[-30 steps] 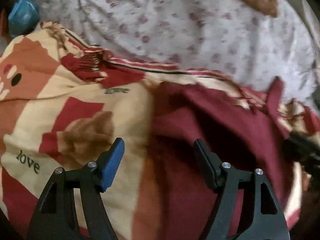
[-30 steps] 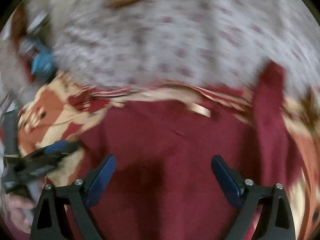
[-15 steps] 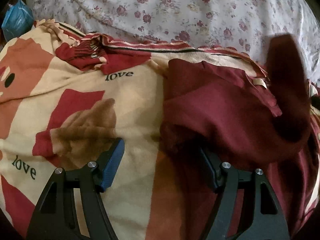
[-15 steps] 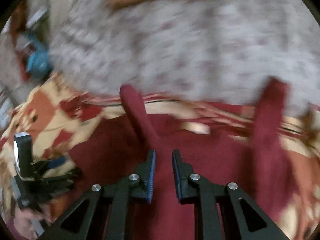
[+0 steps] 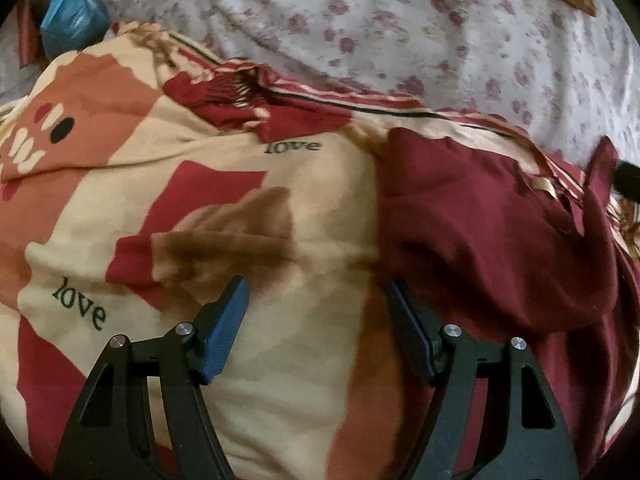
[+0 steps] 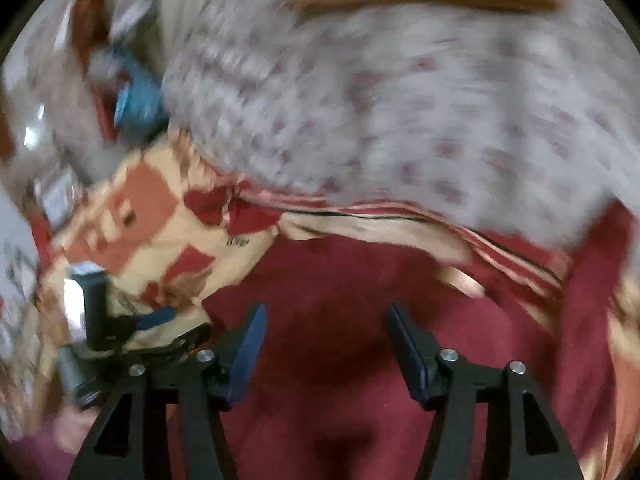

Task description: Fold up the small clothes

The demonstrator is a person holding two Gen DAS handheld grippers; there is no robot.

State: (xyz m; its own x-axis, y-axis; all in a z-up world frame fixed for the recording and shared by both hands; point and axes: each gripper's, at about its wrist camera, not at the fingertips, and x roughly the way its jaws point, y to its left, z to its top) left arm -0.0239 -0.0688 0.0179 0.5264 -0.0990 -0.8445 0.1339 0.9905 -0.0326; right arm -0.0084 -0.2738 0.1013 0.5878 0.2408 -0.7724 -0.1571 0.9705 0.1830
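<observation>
The right claw [image 6: 324, 344] has just been opening, nothing between its fingers, above the maroon garment [image 6: 340, 288]. The left claw [image 5: 316, 312] gapes empty at lower centre. Through the blur, the released fold probably risks slumping on the soft blanket [image 5: 168, 184].

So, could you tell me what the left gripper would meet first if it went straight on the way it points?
Most likely the patterned blanket: the open left gripper aims at it, with the maroon garment just to the right.
</observation>
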